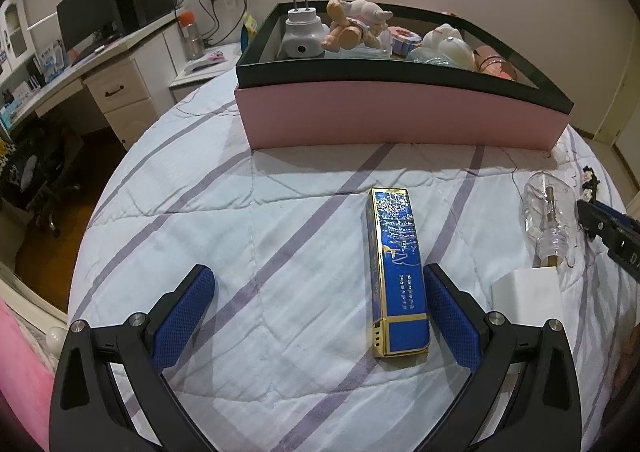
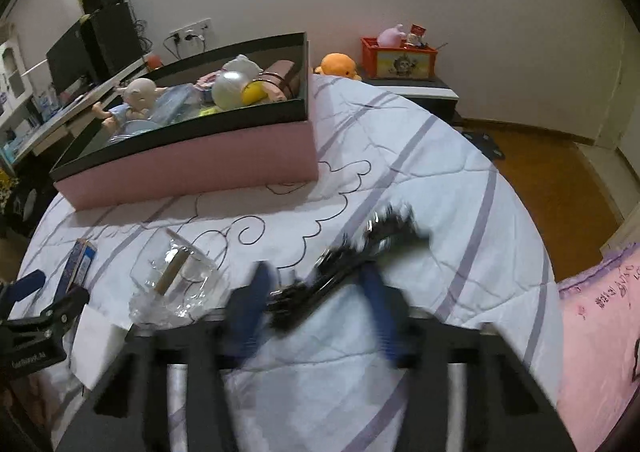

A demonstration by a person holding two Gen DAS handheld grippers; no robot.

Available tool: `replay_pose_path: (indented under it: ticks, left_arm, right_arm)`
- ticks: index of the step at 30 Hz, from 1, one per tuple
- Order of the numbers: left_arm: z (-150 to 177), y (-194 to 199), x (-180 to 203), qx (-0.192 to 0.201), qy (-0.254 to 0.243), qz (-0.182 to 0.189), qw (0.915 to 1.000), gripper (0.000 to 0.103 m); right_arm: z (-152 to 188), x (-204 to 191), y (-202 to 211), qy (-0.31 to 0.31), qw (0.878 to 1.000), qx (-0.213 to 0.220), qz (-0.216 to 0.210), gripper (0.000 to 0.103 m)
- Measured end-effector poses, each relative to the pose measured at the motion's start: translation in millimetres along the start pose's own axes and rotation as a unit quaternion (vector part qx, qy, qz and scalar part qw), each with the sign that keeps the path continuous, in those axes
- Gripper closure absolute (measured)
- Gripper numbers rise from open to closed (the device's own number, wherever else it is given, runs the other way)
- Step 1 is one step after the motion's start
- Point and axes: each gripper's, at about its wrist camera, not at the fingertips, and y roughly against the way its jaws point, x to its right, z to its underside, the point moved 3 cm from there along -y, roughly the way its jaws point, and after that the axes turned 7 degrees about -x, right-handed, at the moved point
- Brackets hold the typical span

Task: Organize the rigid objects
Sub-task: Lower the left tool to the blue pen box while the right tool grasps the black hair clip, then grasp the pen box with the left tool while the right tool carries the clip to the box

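So the left tongs (image 1: 319, 300) are spread wide open just above the bed (image 1: 248, 220), which has a pale blue quilt with purple stripes, and nothing is gripped between them. A blue and gold box (image 1: 396, 272) lies flat on the quilt with its near end between the two blue pads, right up against the right-hand pad (image 1: 452, 326) and well away from the other one. Off to the right of it sits a clear glass bottle (image 1: 550, 218) lying on its side with a stick-like thing inside, and just in front of that a small white cube (image 1: 526, 298). Further back on the bed is the pink storage box (image 1: 400, 120) with a dark rim, already holding a white plug adapter (image 1: 302, 32), a baby doll (image 1: 352, 26) and a bunch of other toys I can't really make out. Over on the right wrist view everything near the camera is motion-blurred, but the right tongs (image 2: 316, 292) look parted, with a black spiky thing (image 2: 360, 248) lying on the quilt between and beyond the blue fingers; can't tell whether either finger touches it. In that view the pink box sits up and to the left, well apart from the black thing, with the glass bottle just left of the tongs.
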Motion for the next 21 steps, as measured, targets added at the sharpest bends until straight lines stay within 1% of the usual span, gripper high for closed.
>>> replay_pose_path:
  ticks: [1,4,6,8,10,12,13,14,16,18,19,20,21]
  left_arm:
    - [0,0,0,0.001,0.000,0.000,1.0000,0.000]
    - [1,3,0,0.006,-0.001,0.006,1.0000,0.000]
    - [1,5,0,0.011,-0.002,0.011,0.9999,0.001]
    - [0,3,1,0.010,-0.004,0.015,0.9998,0.001]
    - [-2,1,4,0.005,-0.008,0.009,0.9999,0.001]
    - [-5,0,6,0.005,-0.010,0.010,0.9999,0.001]
    - [-6,0,7,0.007,-0.010,0.011,0.9999,0.001]
    - [-8,0,8,0.006,-0.011,0.011,0.9999,0.001]
    - [-11,-5,11,0.001,-0.013,0.008,0.9999,0.001]
    - [-14,-8,14,0.000,-0.016,0.006,0.9999,0.000]
    - [-16,-9,14,0.000,-0.017,0.007,0.9998,0.002]
    - [-17,-9,16,0.003,-0.020,0.007,0.9998,0.005]
    - [-18,-8,16,0.005,-0.022,0.009,0.9997,0.012]
  right_arm:
    - [0,0,0,0.004,1.000,-0.001,0.001,0.066]
    - [3,0,7,0.016,1.000,0.006,-0.019,0.082]
    - [7,-2,10,0.028,0.999,0.004,-0.036,0.084]
    - [10,-1,10,0.031,0.999,0.003,-0.033,0.084]
    - [9,2,8,0.024,0.999,0.002,-0.029,0.084]
    - [6,3,8,0.019,1.000,0.004,-0.016,0.080]
    - [4,3,8,0.017,1.000,0.007,-0.011,0.072]
    - [2,4,6,0.016,1.000,0.006,-0.008,0.061]
    - [-2,4,1,0.012,1.000,0.003,-0.003,0.052]
    - [-9,5,-3,0.008,1.000,-0.001,-0.002,0.052]
    - [-12,5,-5,0.008,1.000,-0.001,0.003,0.052]
    - [-15,5,-6,0.008,1.000,-0.001,0.009,0.052]
    - [-18,4,-9,0.011,1.000,-0.002,0.011,0.052]
